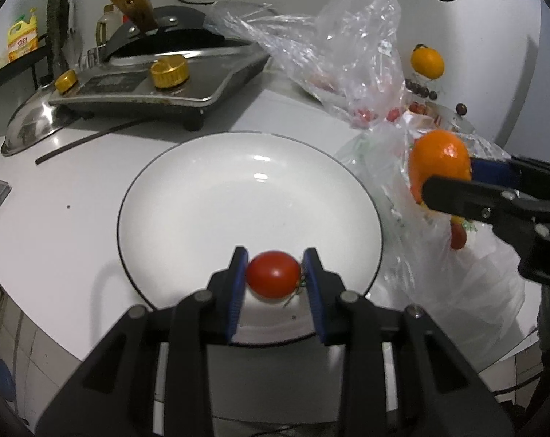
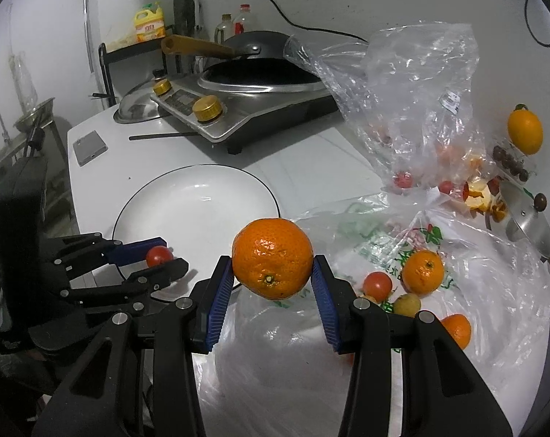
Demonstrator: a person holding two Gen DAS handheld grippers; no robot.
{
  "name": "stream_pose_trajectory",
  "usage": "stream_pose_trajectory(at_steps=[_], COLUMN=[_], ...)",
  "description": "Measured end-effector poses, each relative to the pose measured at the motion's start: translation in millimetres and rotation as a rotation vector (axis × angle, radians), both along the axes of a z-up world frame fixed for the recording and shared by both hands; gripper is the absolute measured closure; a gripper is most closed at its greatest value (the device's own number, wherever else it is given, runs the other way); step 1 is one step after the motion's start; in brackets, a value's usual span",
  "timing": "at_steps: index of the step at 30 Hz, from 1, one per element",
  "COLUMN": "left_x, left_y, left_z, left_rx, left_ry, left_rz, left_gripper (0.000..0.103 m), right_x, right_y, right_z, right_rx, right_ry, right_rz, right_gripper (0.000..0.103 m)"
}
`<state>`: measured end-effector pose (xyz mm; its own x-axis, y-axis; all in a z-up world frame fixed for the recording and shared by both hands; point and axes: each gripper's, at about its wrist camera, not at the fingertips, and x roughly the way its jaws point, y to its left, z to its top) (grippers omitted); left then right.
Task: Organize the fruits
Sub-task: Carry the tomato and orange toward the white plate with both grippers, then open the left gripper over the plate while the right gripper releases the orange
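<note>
My left gripper is shut on a small red tomato and holds it over the near rim of a white plate. My right gripper is shut on a mandarin orange and holds it above a plastic bag, right of the plate. The left gripper with the tomato also shows in the right wrist view, and the right gripper with the orange in the left wrist view. More fruit lies on the bag: an orange, a tomato and another orange.
An induction cooker with a black wok stands at the back. A metal lid and a phone lie to the left. A crumpled clear bag holds small tomatoes. A yellow fruit ornament hangs at the right.
</note>
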<state>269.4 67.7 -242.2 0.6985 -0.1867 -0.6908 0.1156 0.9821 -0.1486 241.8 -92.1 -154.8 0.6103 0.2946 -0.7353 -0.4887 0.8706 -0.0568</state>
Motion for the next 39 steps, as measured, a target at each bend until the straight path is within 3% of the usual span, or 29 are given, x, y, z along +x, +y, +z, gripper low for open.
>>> stream_pose_trajectory(at_steps=[13,17,39], left_x=[-5,-10,-26], left_y=[12,23,59], left_z=[12,18,19], left_rx=[-0.011,-0.027,-0.055], left_ry=[-0.010,-0.029,-0.056], left_rz=[0.018,0.033,0.097], left_gripper=[0.066,0.049,0.049], right_x=[6,9,13], right_y=[19,28,68], right_z=[-7,-12,-52], right_rx=[-0.019,-0.024,-0.106], right_ry=[0.012,0.022,0.102], right_rz=[0.020,0.029,0.078], right_gripper=[0.057,0.057,0.057])
